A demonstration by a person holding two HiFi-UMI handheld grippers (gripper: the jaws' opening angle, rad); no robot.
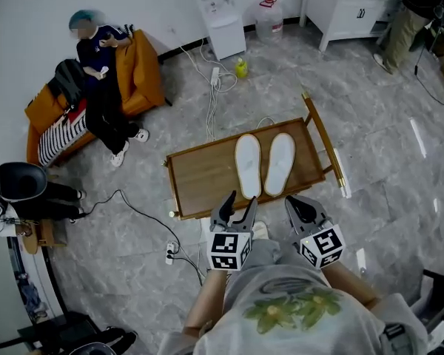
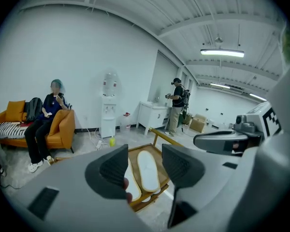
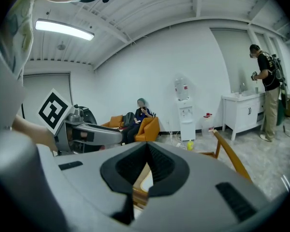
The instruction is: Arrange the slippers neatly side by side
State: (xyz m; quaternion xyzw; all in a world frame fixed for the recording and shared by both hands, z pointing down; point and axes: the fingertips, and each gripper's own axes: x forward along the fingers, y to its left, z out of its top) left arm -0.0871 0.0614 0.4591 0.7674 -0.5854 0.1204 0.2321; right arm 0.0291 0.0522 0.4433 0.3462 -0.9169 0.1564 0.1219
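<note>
Right, the left gripper [image 2: 144, 166] has its jaws well apart with nothing between the pads; through the gap you only see the slippers lying further off. It hovers just short of the near edge of the wooden tray table [image 1: 200, 177], touching nothing. Beside it, the right gripper [image 3: 146, 168] has its jaws drawn together at the tips, also empty, and hangs at about the same level near the person's body. Both look parked clear of the work, which I'd judge is deliberate, so that no jaw nudges the pair. Out on the tray, the left slipper [image 1: 247, 166] and the right slipper [image 1: 280, 163] lie flat and parallel, close beside each other, toes pointing away from the person, towards the right half of the board. That reads to me as the tidy side-by-side layout the task asks for, so little seems left to do. Further out, a seated person [image 1: 103, 58] occupies the orange sofa [image 1: 144, 76], a water dispenser [image 1: 222, 13] stands at the wall, and cables [image 1: 211, 87] trail over the floor.
</note>
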